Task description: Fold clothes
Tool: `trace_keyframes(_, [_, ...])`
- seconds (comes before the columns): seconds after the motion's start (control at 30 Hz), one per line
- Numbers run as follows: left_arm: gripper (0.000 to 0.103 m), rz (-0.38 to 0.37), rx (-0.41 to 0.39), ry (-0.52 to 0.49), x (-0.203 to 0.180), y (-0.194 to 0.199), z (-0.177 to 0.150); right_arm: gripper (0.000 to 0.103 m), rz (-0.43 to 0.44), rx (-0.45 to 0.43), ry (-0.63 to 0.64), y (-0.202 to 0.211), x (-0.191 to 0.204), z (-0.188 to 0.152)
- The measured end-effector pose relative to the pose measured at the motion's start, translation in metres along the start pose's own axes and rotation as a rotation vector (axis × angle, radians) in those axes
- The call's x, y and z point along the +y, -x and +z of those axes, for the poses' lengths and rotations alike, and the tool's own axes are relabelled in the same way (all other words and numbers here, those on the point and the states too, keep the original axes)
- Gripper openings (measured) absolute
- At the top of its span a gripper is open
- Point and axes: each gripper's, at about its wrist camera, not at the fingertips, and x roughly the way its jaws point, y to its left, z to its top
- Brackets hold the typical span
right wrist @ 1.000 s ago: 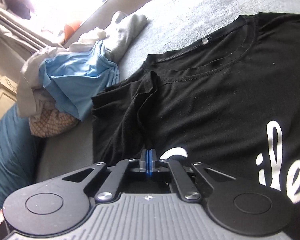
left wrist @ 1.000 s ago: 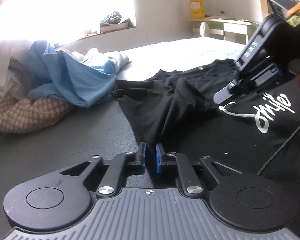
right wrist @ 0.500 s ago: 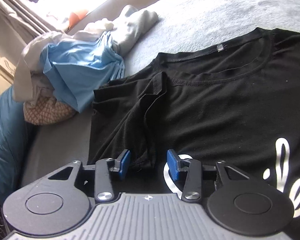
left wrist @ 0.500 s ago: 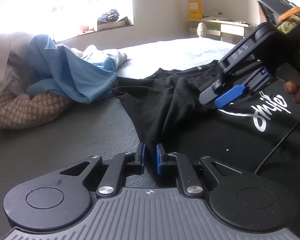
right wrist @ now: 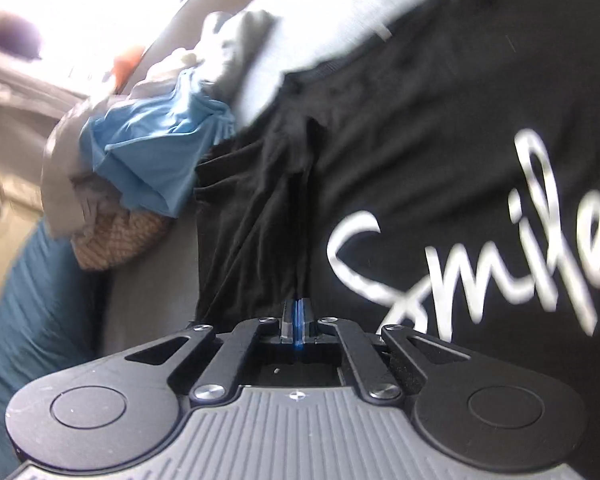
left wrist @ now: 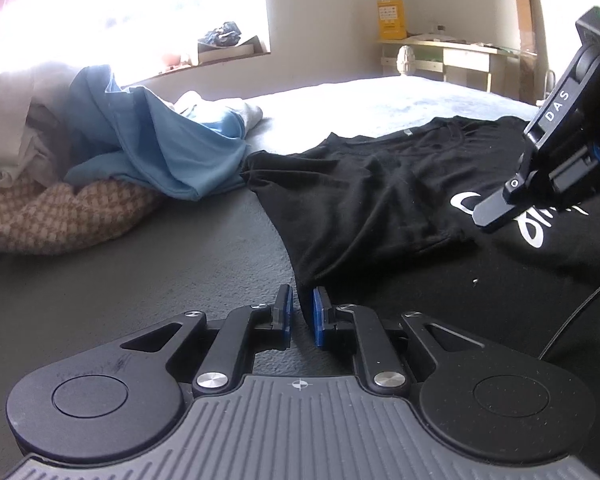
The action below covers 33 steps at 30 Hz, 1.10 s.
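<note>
A black T-shirt (left wrist: 372,196) with white "Smile" lettering (right wrist: 476,248) lies spread on the grey bed; its left sleeve is folded in over the chest. My left gripper (left wrist: 299,312) stands at the shirt's left side edge, its blue pads a small gap apart with the edge of the fabric between them. My right gripper (right wrist: 297,312) is shut on a pinch of the black shirt beside the lettering. It also shows in the left wrist view (left wrist: 496,216), low over the shirt's chest at the right.
A heap of clothes lies to the left of the shirt: a light blue garment (left wrist: 160,152), a beige one and a tan checked one (left wrist: 60,216). A teal cover (right wrist: 32,312) hangs at the bed's left side. A desk (left wrist: 452,56) stands by the far wall.
My right gripper opened half a second ago and has now shut on the shirt fabric near the lettering. My left gripper has stayed at the shirt's side edge.
</note>
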Motion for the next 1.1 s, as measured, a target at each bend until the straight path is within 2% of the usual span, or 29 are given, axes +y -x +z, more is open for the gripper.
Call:
trace_keyframes(0.13, [0.012, -0.008, 0.004, -0.011, 0.001, 0.002, -0.001, 0.0, 0.013, -0.025, 0.021, 0.006, 0.006, -0.003])
trace_keyframes(0.27, [0.012, -0.018, 0.009, -0.017, 0.002, 0.002, -0.002, 0.004, -0.024, -0.033, 0.099, 0.006, 0.016, -0.001])
trace_keyframes(0.33, [0.012, -0.019, 0.009, -0.019, 0.002, 0.002, -0.002, 0.016, -0.039, -0.026, 0.094, 0.002, 0.016, 0.0])
trace_keyframes(0.37, [0.013, -0.017, 0.008, -0.02, 0.002, 0.003, -0.003, 0.028, -0.041, -0.024, 0.095, -0.001, 0.016, 0.0])
trace_keyframes(0.4, [0.013, -0.015, 0.007, -0.022, 0.001, 0.003, -0.003, 0.033, -0.044, -0.022, 0.097, -0.005, 0.017, 0.001])
trace_keyframes(0.47, [0.013, -0.013, 0.002, -0.018, 0.002, 0.004, -0.005, 0.033, -0.042, -0.011, 0.118, -0.01, 0.019, -0.001])
trace_keyframes(0.53, [0.011, -0.013, 0.0, 0.002, 0.003, 0.004, -0.005, 0.01, -0.046, 0.006, 0.157, -0.016, 0.023, -0.004])
trace_keyframes(0.57, [0.008, -0.015, 0.0, 0.019, 0.004, 0.004, -0.005, 0.002, -0.056, 0.017, 0.181, -0.019, 0.026, -0.006])
trace_keyframes(0.73, [0.004, -0.027, 0.016, 0.119, 0.017, 0.003, -0.003, 0.002, -0.029, -0.017, 0.16, -0.003, 0.03, -0.015])
trace_keyframes(0.9, [0.002, -0.029, 0.042, 0.155, 0.028, 0.0, -0.006, 0.003, -0.078, 0.019, 0.088, -0.015, 0.012, -0.025])
trace_keyframes(0.97, [0.003, -0.034, 0.045, 0.159, 0.03, 0.001, -0.007, 0.004, -0.05, 0.009, 0.048, -0.013, 0.007, -0.023])
trace_keyframes(1.1, [0.004, -0.034, 0.045, 0.17, 0.033, 0.005, -0.007, 0.01, -0.09, -0.01, 0.089, -0.002, 0.014, -0.02])
